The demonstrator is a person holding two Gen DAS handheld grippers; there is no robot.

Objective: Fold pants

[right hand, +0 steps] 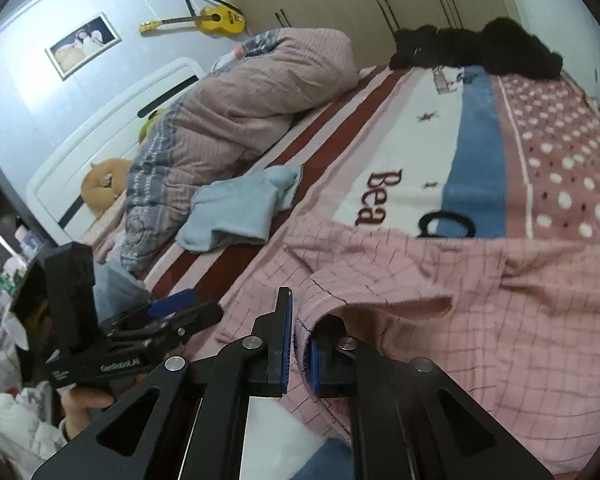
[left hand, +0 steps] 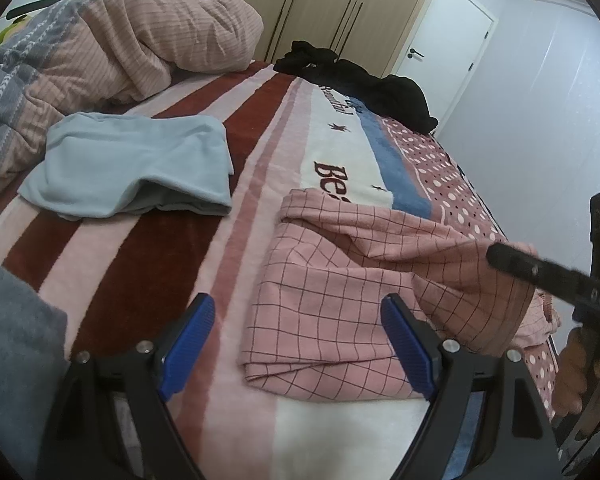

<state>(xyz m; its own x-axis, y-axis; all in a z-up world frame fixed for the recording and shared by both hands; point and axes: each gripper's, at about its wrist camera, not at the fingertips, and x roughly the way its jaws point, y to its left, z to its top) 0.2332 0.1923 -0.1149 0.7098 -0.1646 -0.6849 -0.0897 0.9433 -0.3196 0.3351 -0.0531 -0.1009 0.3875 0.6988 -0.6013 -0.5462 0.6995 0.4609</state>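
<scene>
Right gripper clamped on thin edge of pink checked flannel pants; slip judged likely if pulled hard; left gripper held wide open, empty, so stacked layers may be dragged askew.

The right gripper is clamped on a raised fold of the pink checked pants, its 2 blue pads drawn close with cloth between them. The pants lie spread across the striped blanket. To the left, the left gripper hovers with jaws apart. Farther off lie a light blue garment, a rumpled quilt and black clothes.
</scene>
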